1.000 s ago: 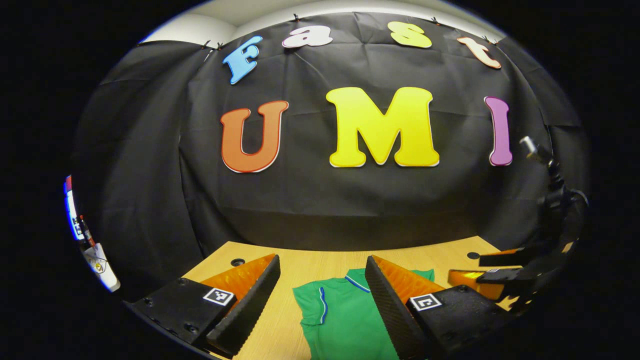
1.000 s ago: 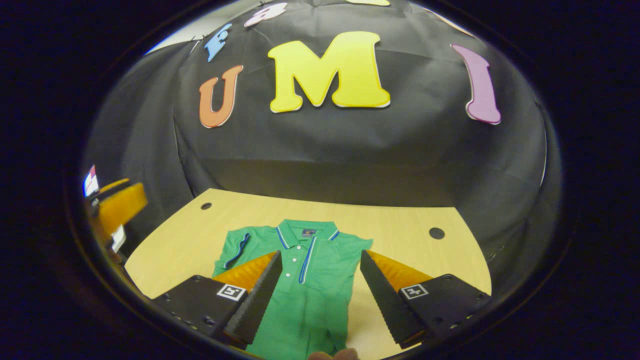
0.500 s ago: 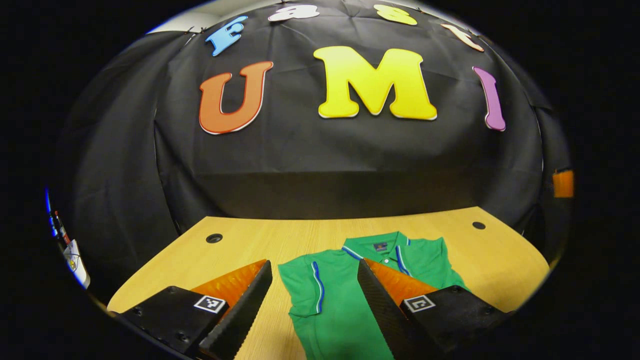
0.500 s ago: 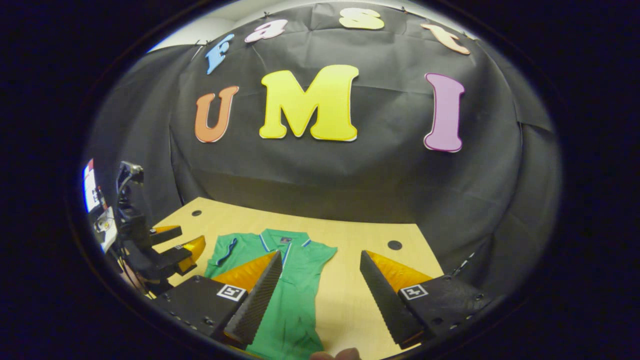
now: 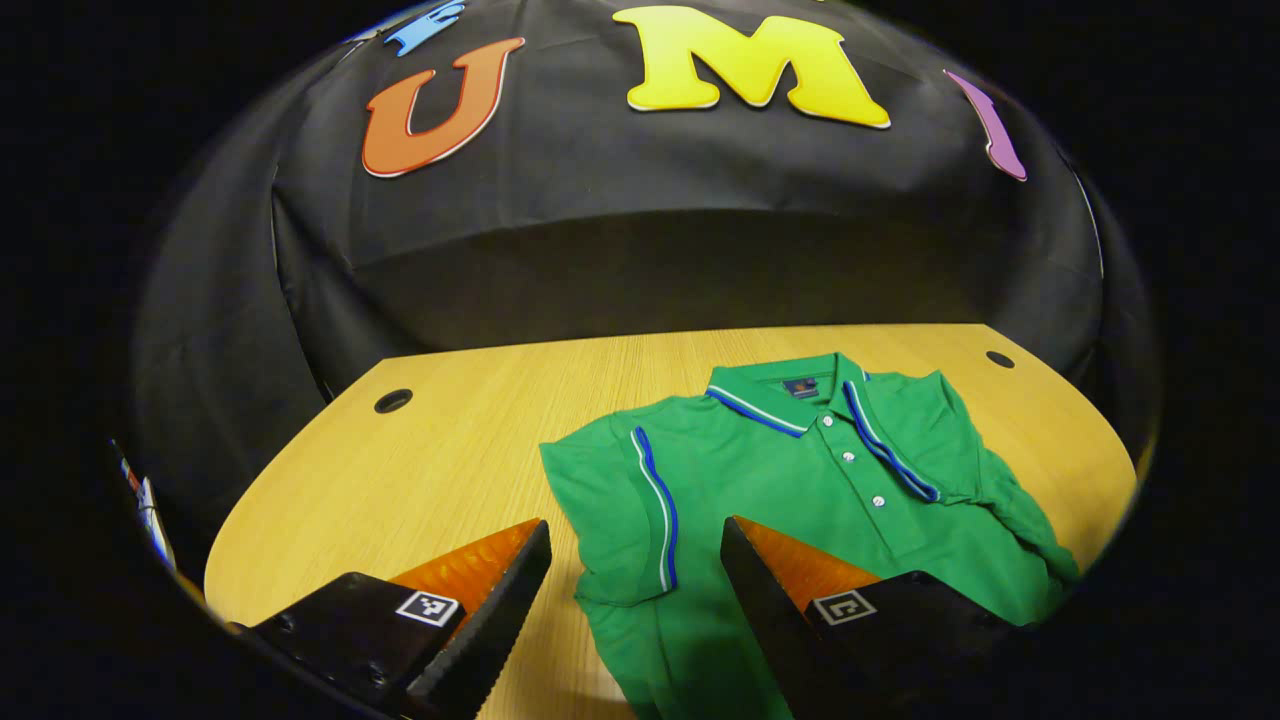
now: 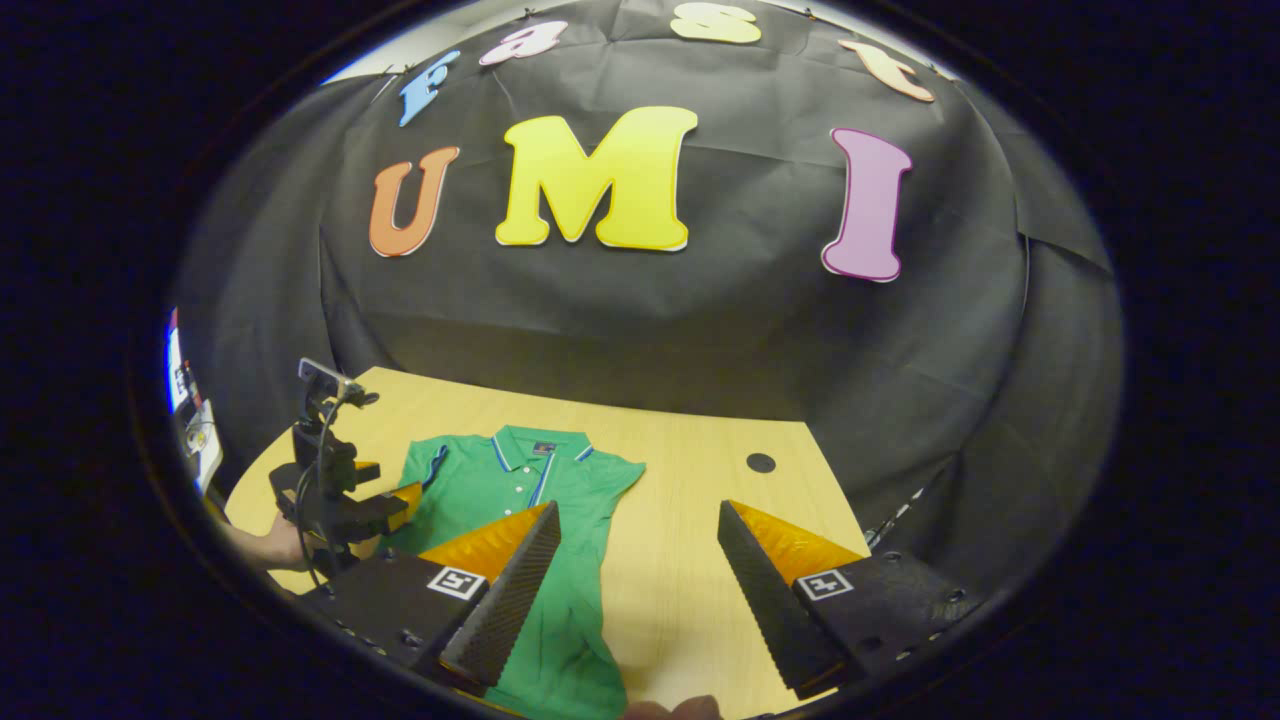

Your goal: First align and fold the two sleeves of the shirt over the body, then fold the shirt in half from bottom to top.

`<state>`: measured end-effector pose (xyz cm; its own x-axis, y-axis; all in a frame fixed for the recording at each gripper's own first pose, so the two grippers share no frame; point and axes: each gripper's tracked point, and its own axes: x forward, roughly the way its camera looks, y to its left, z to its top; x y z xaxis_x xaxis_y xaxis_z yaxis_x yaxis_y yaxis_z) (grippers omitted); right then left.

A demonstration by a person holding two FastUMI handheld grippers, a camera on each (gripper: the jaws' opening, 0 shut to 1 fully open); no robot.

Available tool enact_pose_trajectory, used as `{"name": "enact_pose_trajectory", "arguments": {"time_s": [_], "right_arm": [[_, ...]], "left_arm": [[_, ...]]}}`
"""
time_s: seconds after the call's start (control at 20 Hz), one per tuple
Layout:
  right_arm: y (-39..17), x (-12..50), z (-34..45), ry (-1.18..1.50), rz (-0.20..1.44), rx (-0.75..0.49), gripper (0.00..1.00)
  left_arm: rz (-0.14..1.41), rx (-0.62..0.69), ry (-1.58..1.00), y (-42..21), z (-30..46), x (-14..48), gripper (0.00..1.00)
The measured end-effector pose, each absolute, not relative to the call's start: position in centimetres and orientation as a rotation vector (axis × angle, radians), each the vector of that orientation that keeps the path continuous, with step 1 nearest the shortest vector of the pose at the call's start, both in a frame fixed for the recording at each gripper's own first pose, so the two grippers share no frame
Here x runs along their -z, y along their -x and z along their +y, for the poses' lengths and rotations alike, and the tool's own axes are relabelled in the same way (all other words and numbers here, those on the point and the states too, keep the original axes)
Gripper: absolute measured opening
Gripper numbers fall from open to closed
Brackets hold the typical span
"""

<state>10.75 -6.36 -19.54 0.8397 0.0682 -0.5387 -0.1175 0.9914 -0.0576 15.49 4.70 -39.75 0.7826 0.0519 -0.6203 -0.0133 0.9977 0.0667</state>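
Two sleeves: both already lie folded in over the body of the green shirt, the one with the blue-and-white stripe turned inward on the left gripper's side, the other bunched along the far edge; that would be so the shirt makes a narrow strip ready for halving.
Shirt's place: flat on the wooden table, collar toward the booth wall, buttons up, hem toward the person, near the middle of the tabletop; I judge the hem sits nearest the hands so it can be carried up to the collar.
Step in hand: by my reckoning the sleeve folds are done and the bottom-to-top fold has not begun.
Left gripper: jaws spread wide with nothing between them, poised above the striped sleeve and the shirt's left edge, which suits a reach down for the lower left corner. In the right gripper view it shows held by a hand at the shirt's left side.
Right gripper: likewise released and empty, hanging over the shirt's right edge and bare table, one finger over the cloth, the other over wood; probably set to take the opposite hem corner.
Risk: the bunched right sleeve may slip out when the hem lifts.
Table holes: two round cable holes sit well apart from the shirt.
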Motion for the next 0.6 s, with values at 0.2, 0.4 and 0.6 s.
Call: {"name": "enact_pose_trajectory", "arguments": {"time_s": [0.2,0.4,0.6], "right_arm": [[-10.7,20.1,-5.7,0.062,0.587,-0.102,0.97],[-10.7,21.1,-4.8,0.021,0.620,-0.108,0.97],[-10.9,21.2,-3.8,0.025,0.622,-0.128,0.96]], "left_arm": [[0.724,-0.035,-0.064,-15.3,5.2,42.0,0.88],[0.706,-0.057,-0.063,-15.5,6.6,41.5,0.52],[0.706,-0.044,-0.031,-15.6,6.6,41.6,0.13]]}}
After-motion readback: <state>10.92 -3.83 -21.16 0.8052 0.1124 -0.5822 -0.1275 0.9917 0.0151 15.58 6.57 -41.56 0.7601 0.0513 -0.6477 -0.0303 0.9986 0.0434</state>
